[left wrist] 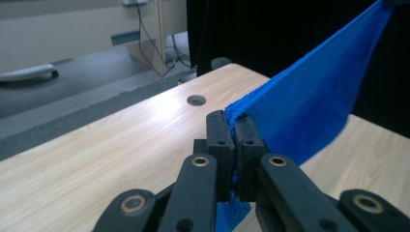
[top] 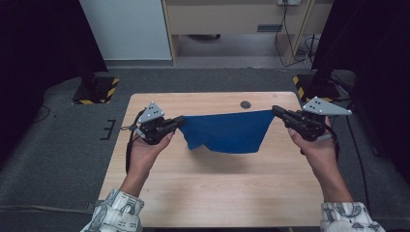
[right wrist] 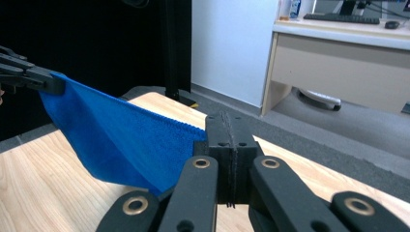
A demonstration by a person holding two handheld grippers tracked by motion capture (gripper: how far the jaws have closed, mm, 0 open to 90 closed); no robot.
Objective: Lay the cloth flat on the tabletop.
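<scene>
A blue cloth (top: 227,131) hangs stretched between my two grippers above the wooden table (top: 212,188). My left gripper (top: 181,121) is shut on the cloth's left corner, and my right gripper (top: 275,110) is shut on its right corner. The top edge runs nearly taut; the rest sags toward the table. In the left gripper view the jaws of the left gripper (left wrist: 234,123) pinch the blue cloth (left wrist: 309,96), which rises to the far right. In the right gripper view the right gripper (right wrist: 231,126) clamps the cloth (right wrist: 121,140), and the left gripper (right wrist: 55,86) holds the far corner.
A round cable hole (top: 245,104) sits near the table's far edge. Beyond it lie grey carpet, stand bases with yellow-black tape (top: 96,91), a white panel (top: 126,29) and a desk with cables (top: 285,38).
</scene>
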